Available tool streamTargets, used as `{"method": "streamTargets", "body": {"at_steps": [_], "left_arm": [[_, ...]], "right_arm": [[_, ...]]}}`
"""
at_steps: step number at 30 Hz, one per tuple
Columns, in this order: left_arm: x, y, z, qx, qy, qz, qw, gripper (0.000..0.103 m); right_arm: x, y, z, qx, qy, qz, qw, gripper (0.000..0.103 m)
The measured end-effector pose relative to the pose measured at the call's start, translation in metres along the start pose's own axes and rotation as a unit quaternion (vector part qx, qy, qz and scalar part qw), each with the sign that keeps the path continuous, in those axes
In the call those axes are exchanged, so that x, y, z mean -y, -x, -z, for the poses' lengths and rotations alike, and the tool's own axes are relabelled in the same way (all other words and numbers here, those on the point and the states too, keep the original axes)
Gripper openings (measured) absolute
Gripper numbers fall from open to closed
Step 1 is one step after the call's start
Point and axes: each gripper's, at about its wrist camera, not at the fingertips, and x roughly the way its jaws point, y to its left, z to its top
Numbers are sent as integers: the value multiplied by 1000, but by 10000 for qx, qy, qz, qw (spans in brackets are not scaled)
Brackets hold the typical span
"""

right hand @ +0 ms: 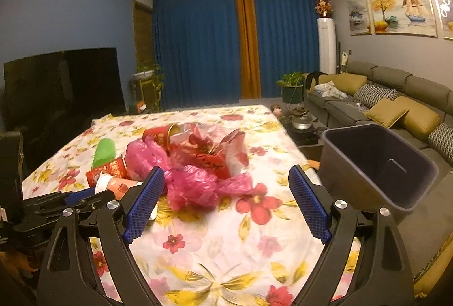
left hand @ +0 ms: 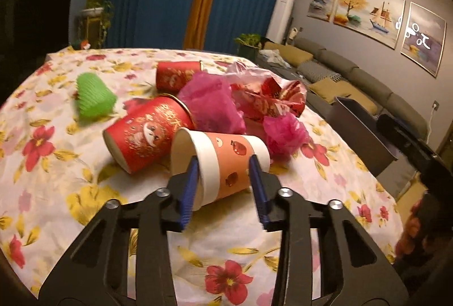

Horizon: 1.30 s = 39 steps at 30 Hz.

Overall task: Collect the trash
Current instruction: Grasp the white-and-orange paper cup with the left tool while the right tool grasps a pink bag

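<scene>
Trash sits heaped mid-table [left hand: 85, 178] on the floral cloth — red cups [left hand: 147, 130], pink bags [left hand: 215, 105], a green liner [left hand: 93, 96] towards the left edge. Left gripper [left hand: 225, 178] is clamped on an orange-and-white cup [left hand: 226, 158] lying on its side at the heap's near side, blue pads pressing both flanks. Right gripper [right hand: 226, 201] is spread wide, gripping nothing, a pink bag [right hand: 192, 187] just ahead — the bin [right hand: 376, 164] stands off the table's right edge.
</scene>
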Motion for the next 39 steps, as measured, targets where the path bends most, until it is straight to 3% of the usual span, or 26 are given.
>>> {"method": "streamTargets", "body": {"at_steps": [2,6,7,15,26,29,33,39], "left_arm": [[1,-3,0,-64,17,72,10000,18],[-1,-5,1,-73,114,256,9996,9],[-2,-4,1,-38,126,300,9995,2],[-1,26,-6,507,197,306,9981,2],[-19,88,-25,1545,303,-459,9865,2],[-22,91,-27,1604,235,-604,9849,2],[-27,83,-26,1437,356,-539,9875,2],[-27,79,-22,1339,415,-469,9890,2]], "right_arm": [[-5,-7,-1,-74,46,-30,10000,84],[-14,-19,0,-195,128,-92,9997,79],[-17,-22,0,-234,162,-105,9995,78],[-29,-52,-3,-552,255,-91,9981,70],[-40,-100,3,-1053,410,92,9936,56],[-37,-106,3,-1078,358,114,9935,53],[-35,-116,4,-1320,345,50,9906,33],[-28,-113,6,-1358,218,-34,9905,18]]}}
